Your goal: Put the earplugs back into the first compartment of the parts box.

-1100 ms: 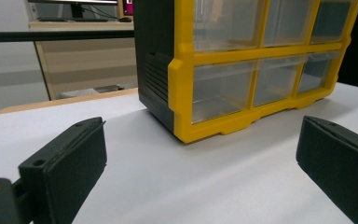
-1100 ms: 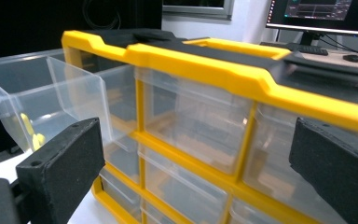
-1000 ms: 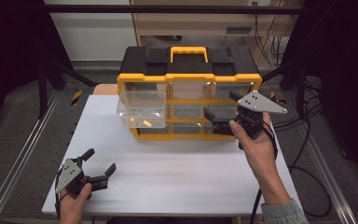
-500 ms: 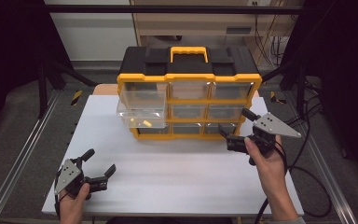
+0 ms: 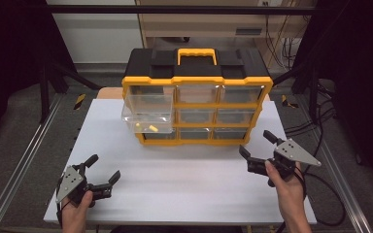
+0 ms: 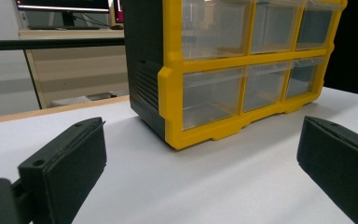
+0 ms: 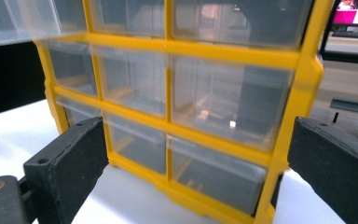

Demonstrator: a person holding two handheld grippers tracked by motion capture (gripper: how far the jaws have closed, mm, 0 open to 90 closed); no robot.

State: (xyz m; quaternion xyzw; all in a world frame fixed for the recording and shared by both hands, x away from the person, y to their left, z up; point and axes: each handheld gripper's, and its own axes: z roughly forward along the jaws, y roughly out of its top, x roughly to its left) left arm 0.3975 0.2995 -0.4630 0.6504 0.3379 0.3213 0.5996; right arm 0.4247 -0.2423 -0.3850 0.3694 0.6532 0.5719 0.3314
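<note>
A yellow-and-black drawer organiser (image 5: 196,73) stands at the back middle of the white table (image 5: 184,189). One clear drawer (image 5: 148,116) in its left column is pulled out, with a small yellow piece (image 5: 153,128) inside. My left gripper (image 5: 103,168) rests open near the front left corner, with nothing between its jaws. My right gripper (image 5: 256,144) hovers open in front of the organiser's right end, also holding nothing. In the left gripper view the left gripper (image 6: 203,135) faces the organiser (image 6: 242,60) from afar. In the right gripper view the right gripper (image 7: 198,140) frames the shut drawers (image 7: 228,98) close up.
A black cable (image 5: 320,194) trails off the table's right edge from the right gripper. Metal frame rails (image 5: 19,165) run along both sides of the table. A wide stretch of bare white table lies between the two grippers.
My right gripper has drawn back from the organiser's right drawers, down toward the near right of the table. The left gripper has stayed put.
</note>
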